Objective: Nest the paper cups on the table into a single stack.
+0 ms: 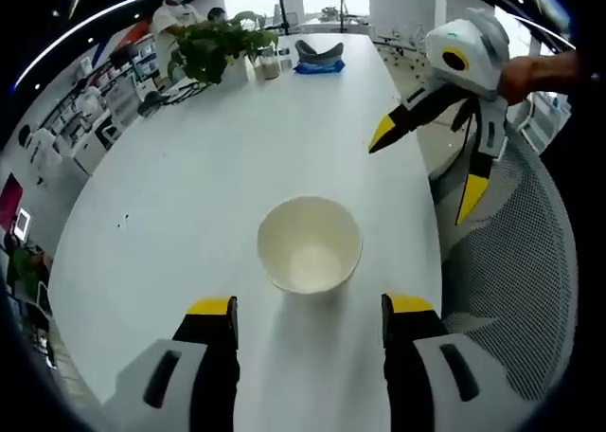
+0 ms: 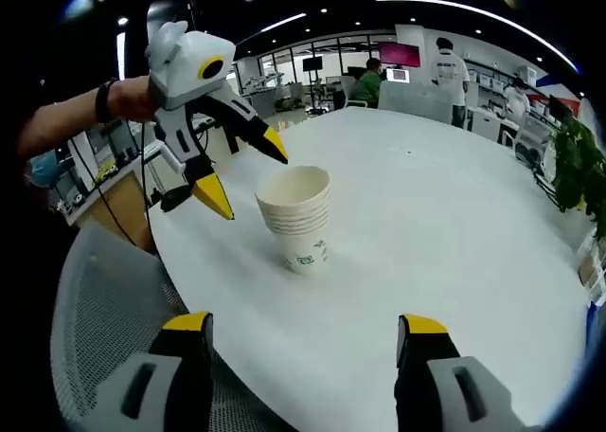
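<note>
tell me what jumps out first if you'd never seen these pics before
The stack of paper cups stands upright, alone on the white table, several rims showing one inside another. Both claws hang open and empty around it: the left claw is beside its rim in the right gripper view, and the right claw hangs over the table's edge in the left gripper view.

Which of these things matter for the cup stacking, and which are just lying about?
For the job:
stack of paper cups
left gripper
right gripper
white table

Lying about:
potted plant
blue cloth
mesh chair
</note>
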A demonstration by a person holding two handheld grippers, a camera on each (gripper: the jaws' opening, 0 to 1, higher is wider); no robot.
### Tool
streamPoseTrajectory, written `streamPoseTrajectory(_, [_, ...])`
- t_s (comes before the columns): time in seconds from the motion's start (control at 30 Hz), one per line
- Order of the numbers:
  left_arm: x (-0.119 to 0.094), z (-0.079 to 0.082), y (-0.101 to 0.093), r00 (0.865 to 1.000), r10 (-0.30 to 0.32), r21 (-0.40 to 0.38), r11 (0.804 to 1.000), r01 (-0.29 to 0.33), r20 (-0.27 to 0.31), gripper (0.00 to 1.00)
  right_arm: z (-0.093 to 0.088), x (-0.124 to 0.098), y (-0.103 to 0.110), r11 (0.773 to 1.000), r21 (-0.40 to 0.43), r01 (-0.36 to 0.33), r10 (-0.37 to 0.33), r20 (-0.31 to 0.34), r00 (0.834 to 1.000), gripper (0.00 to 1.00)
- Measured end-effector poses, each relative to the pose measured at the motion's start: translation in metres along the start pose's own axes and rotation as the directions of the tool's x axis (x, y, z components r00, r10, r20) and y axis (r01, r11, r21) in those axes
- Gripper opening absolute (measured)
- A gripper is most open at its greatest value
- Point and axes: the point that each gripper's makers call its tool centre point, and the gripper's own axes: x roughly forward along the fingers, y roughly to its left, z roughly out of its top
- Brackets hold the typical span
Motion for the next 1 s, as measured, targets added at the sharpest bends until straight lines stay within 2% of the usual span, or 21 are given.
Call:
streamPoseTrajectory(0.07, [0.006, -0.006, 0.003, 1.0, 0.007, 0.008, 1.0, -0.007, 0.002, 0.59, 0.004, 0.008, -0.001, 1.0, -0.016, -0.011, 0.011, -0.001, 1.0, 0.8])
streamPoseTrajectory(0.1, [0.002, 0.001, -0.006, 1.0, 0.003, 0.014, 1.0, -0.003, 0.008, 0.59, 0.009, 0.012, -0.004, 0.999, -0.029, -0.014, 0.014, 0.003, 1.0, 0.8])
streamPoseTrajectory(0.17, [0.004, 0.004, -0.01, 1.0, -0.007, 0.003, 1.0, 0.007, 0.029, 0.59, 0.018, 0.019, -0.009, 0.999, -0.045, -0.023, 0.024, 0.015, 1.0, 0.8])
streamPoseTrajectory(0.27, [0.013, -0.002, -0.004, 0.999, -0.014, 0.003, 1.0, 0.014, 0.037, 0.58, 0.028, 0.023, -0.013, 0.997, -0.06, -0.04, 0.041, 0.023, 0.999, 0.79])
streamPoseTrajectory(0.33, [0.014, 0.002, -0.011, 0.999, -0.019, 0.009, 1.0, 0.019, 0.036, 0.56, 0.033, 0.032, -0.016, 0.993, -0.109, -0.05, 0.05, 0.001, 0.999, 0.78])
streamPoseTrajectory(0.4, [0.023, -0.002, -0.009, 0.999, -0.032, 0.019, 0.999, 0.031, 0.034, 0.55, 0.036, 0.039, -0.016, 0.99, -0.129, -0.059, 0.059, -0.008, 0.998, 0.77])
streamPoseTrajectory(0.5, [0.026, 0.0, -0.014, 0.999, -0.043, 0.041, 0.998, 0.042, 0.03, 0.54, 0.045, 0.045, -0.011, 0.983, -0.155, -0.094, 0.096, 0.001, 0.995, 0.73])
streamPoseTrajectory(0.57, [0.028, 0.0, -0.014, 0.999, -0.046, 0.042, 0.998, 0.045, 0.028, 0.53, 0.046, 0.047, -0.01, 0.979, -0.179, -0.101, 0.101, -0.009, 0.995, 0.66])
streamPoseTrajectory(0.6, [0.031, -0.001, -0.014, 0.998, -0.051, 0.041, 0.998, 0.05, 0.023, 0.53, 0.041, 0.057, -0.015, 0.968, -0.227, -0.105, 0.097, -0.047, 0.994, 0.65])
streamPoseTrajectory(0.67, [0.031, -0.001, -0.016, 0.998, -0.055, 0.036, 0.998, 0.054, 0.025, 0.52, 0.041, 0.06, -0.012, 0.956, -0.268, -0.117, 0.103, -0.065, 0.993, 0.64])
streamPoseTrajectory(0.8, [0.035, -0.005, -0.014, 0.998, -0.057, 0.046, 0.997, 0.057, 0.021, 0.49, 0.045, 0.066, -0.003, 0.949, -0.28, -0.144, 0.13, -0.069, 0.989, 0.6])
streamPoseTrajectory(0.87, [0.036, -0.006, -0.013, 0.999, -0.052, 0.056, 0.997, 0.051, 0.014, 0.48, 0.045, 0.071, -0.002, 0.947, -0.281, -0.155, 0.14, -0.072, 0.987, 0.55])
streamPoseTrajectory(0.93, [0.034, -0.003, -0.014, 0.998, -0.053, 0.053, 0.997, 0.052, 0.018, 0.47, 0.046, 0.073, 0.0, 0.944, -0.29, -0.158, 0.143, -0.074, 0.987, 0.5])
streamPoseTrajectory(1.0, [0.035, -0.002, -0.014, 0.998, -0.06, 0.049, 0.997, 0.059, 0.025, 0.46, 0.046, 0.075, 0.001, 0.94, -0.299, -0.167, 0.149, -0.081, 0.986, 0.5])
